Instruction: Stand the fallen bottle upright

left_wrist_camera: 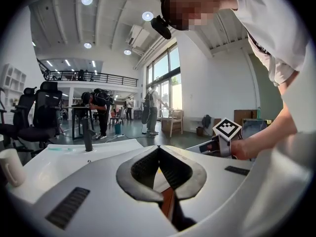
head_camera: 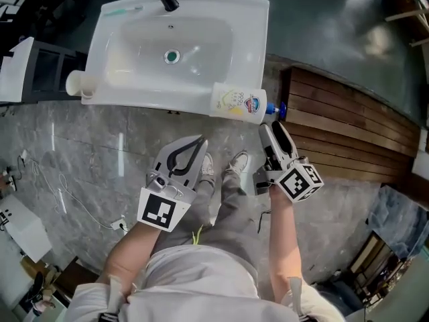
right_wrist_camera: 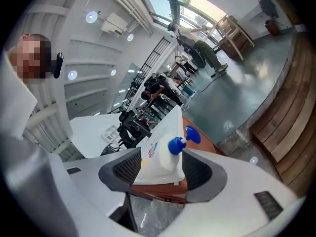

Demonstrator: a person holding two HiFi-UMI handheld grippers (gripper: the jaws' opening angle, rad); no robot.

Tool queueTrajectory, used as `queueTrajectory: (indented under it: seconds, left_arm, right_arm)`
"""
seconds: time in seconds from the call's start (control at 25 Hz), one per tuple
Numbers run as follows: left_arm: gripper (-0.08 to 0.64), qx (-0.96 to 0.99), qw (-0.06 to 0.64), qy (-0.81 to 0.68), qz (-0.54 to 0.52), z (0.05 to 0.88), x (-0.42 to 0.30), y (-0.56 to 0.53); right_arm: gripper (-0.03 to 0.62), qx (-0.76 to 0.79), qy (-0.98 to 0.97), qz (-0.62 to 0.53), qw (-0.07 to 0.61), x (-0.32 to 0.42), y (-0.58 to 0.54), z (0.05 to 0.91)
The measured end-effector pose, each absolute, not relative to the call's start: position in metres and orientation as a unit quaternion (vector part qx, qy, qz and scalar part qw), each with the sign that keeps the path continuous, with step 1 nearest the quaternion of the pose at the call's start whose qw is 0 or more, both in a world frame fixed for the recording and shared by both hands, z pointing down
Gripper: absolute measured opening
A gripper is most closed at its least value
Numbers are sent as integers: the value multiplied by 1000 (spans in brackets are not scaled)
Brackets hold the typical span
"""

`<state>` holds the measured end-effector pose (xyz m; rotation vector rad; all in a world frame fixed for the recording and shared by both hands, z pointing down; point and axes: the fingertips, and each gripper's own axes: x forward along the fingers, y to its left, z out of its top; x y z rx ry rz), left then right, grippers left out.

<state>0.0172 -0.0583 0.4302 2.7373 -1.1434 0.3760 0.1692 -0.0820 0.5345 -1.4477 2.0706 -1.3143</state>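
The white ceramic sink (head_camera: 249, 19) filled the far side. The white plastic bottle with a blue pump top (head_camera: 236, 103) lay on its side on the sink's near right rim, pump pointing right. The right tongs (head_camera: 275, 127) stood apart just near of the pump end, framing the bottle without pressing it. The left tongs (left_wrist_camera: 159, 148) were together, holding nothing. This looked like the approach; next, the right tongs would need to close around the bottle and tip it upright.
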Motion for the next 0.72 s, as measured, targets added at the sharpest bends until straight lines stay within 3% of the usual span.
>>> queueTrajectory:
  seconds: [0.72]
  left_arm:
    - [17, 900, 85, -392, 174, 483, 15, -49]
  right_arm:
    - [285, -451, 732, -473, 190, 163, -114, 560]
